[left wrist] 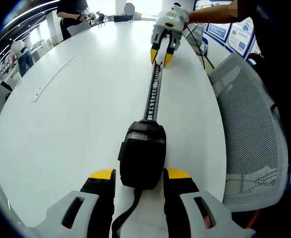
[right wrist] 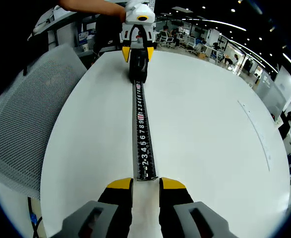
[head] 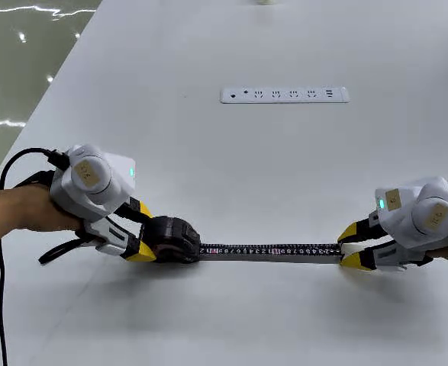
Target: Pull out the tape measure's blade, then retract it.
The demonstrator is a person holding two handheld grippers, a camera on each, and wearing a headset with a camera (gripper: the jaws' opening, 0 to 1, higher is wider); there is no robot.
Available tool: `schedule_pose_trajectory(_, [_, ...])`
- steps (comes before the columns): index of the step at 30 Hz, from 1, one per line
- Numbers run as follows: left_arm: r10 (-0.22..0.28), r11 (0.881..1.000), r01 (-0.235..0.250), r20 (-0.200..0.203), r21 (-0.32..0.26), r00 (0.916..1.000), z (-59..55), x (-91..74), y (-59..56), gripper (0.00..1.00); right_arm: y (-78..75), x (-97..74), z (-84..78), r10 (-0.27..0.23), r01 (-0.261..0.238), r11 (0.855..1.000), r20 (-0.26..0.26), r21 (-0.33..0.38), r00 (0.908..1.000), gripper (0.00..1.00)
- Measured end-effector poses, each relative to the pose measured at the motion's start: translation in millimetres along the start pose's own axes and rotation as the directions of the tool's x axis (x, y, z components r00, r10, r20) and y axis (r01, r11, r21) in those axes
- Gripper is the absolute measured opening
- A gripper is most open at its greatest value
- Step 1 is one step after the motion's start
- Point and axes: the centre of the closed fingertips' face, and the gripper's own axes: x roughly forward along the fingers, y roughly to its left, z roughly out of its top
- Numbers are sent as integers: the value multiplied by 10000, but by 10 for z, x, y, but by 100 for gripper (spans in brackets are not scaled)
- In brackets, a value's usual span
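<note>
Tape measure (head: 170,239) case at 8 o'clock, left gripper (head: 142,232) clamped on it as anchor; blade (head: 269,250) out flat toward 4 o'clock; right gripper (head: 349,245) at blade tip, grip unclear.

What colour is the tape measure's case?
Black. The tape measure's case shows best in the left gripper view.

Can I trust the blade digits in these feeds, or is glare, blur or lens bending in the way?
Head view: soft even light, glare streaks on the glossy floor, not on the dark blade, whose digits are tiny. Right gripper view: digits sharp near the right tool. Left gripper view: fisheye bows the edge of the white tabletop; black tape measure case crisp, far digits soft.
</note>
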Motion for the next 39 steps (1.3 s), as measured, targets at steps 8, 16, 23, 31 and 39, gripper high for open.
schedule_pose_trajectory(8, [92,9991,-89,62,-412,9999,-43,-39,-57,41,35,-71,-22,-195,195,9994,20,297,9998,24])
schedule_pose_trajectory(16, [217,9961,-194,256,-860,9994,-95,-81,-156,48,89,-120,-20,-362,353,9976,143,600,9992,31])
schedule_pose_trajectory(23, [357,9916,-304,409,-1254,9985,-145,-89,-258,56,159,-179,-17,-534,511,9950,246,854,9983,35])
schedule_pose_trajectory(31, [539,9849,-430,614,-1676,9967,-198,-102,-387,63,253,-217,-37,-739,688,9899,372,1241,9966,41])
schedule_pose_trajectory(39, [1108,9688,-809,1178,-2342,9868,-187,-127,-488,71,357,-245,-38,-1000,877,9787,579,1857,9933,51])
